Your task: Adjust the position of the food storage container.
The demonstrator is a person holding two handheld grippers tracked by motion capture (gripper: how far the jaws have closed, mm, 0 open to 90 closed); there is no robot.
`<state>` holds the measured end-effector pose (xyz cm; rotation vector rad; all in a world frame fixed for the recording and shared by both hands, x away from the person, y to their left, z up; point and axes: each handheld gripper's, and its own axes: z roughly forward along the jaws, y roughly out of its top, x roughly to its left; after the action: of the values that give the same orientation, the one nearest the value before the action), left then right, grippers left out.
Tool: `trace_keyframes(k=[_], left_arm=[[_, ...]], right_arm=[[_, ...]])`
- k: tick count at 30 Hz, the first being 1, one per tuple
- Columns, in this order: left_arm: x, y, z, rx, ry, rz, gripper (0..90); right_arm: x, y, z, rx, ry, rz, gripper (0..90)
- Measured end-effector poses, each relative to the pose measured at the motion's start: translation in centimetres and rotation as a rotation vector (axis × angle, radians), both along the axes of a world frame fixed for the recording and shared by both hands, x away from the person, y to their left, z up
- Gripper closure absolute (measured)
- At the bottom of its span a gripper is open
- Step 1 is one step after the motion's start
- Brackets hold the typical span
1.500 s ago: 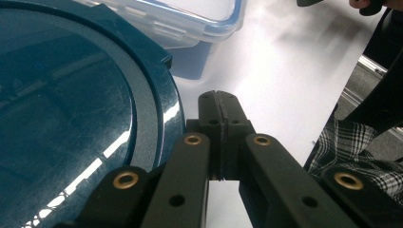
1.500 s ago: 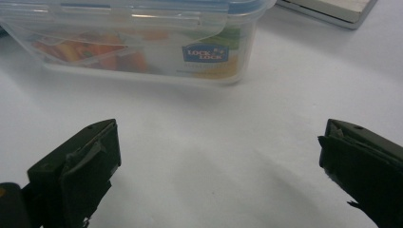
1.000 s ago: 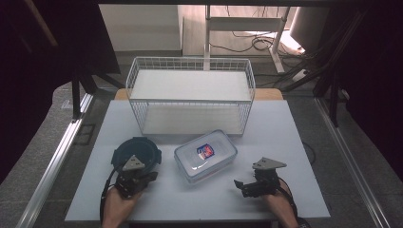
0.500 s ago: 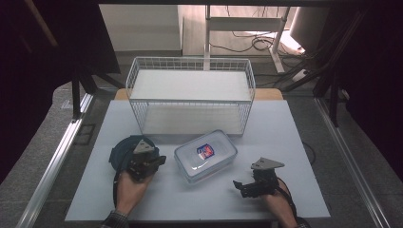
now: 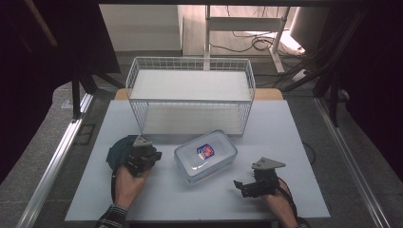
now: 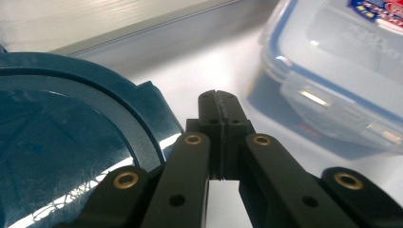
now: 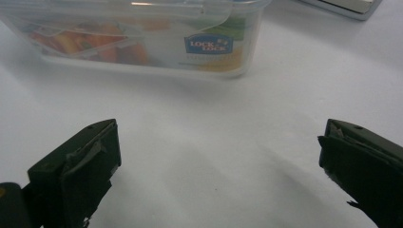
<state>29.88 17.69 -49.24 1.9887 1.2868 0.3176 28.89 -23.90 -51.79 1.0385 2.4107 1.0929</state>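
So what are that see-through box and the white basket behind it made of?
The lidded food container looks like clear, glossy plastic: contents show through its wall in the right gripper view, and its lid reflects light. The basket appears to be thin wire with a white coating, judging by its open grid; whether paint or plastic coats it, I cannot tell.

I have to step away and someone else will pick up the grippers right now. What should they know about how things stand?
Left gripper: jaws shut on nothing, just over the right edge of the dark blue round lid, pointing toward the clear container.
Right gripper: jaws wide open, empty, low over the table, facing the container from its right.
Clear lidded container: on the table between the grippers, lid on, in front of the wire basket.
Done: nothing gripped; nothing lies in the basket.
Left: probably grasp the container or the blue lid; which comes first can't be told.
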Motion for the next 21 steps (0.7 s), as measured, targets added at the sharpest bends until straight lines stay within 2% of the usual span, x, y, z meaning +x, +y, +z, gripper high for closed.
trace_keyframes(k=[2,8,13,15,17,20,21], left_arm=[[0.1,1.0,0.0,0.005,0.008,0.013,90.0],[0.2,3.7,-0.2,0.035,-0.006,0.092,90.0],[0.5,6.0,-0.3,0.036,-0.020,0.155,90.0],[0.4,6.4,-0.4,0.033,-0.030,0.166,90.0],[0.0,6.0,-0.5,0.046,-0.067,0.153,90.0],[-0.7,5.0,-0.3,-0.054,-0.093,0.100,90.0],[-0.9,4.5,-0.2,-0.085,-0.098,0.068,90.0]], right_arm=[[0.0,-0.1,0.1,0.005,-0.002,-0.002,0.0],[0.0,-0.2,0.2,0.007,-0.010,-0.016,0.0],[0.1,-0.5,0.3,0.008,-0.021,-0.030,0.0],[0.2,-0.7,0.3,0.003,-0.022,-0.037,0.0],[0.6,-1.0,0.2,-0.018,-0.008,-0.068,0.0],[1.0,-1.3,0.0,-0.026,-0.004,-0.087,0.0],[1.2,-1.4,0.0,-0.022,-0.002,-0.096,0.0]])
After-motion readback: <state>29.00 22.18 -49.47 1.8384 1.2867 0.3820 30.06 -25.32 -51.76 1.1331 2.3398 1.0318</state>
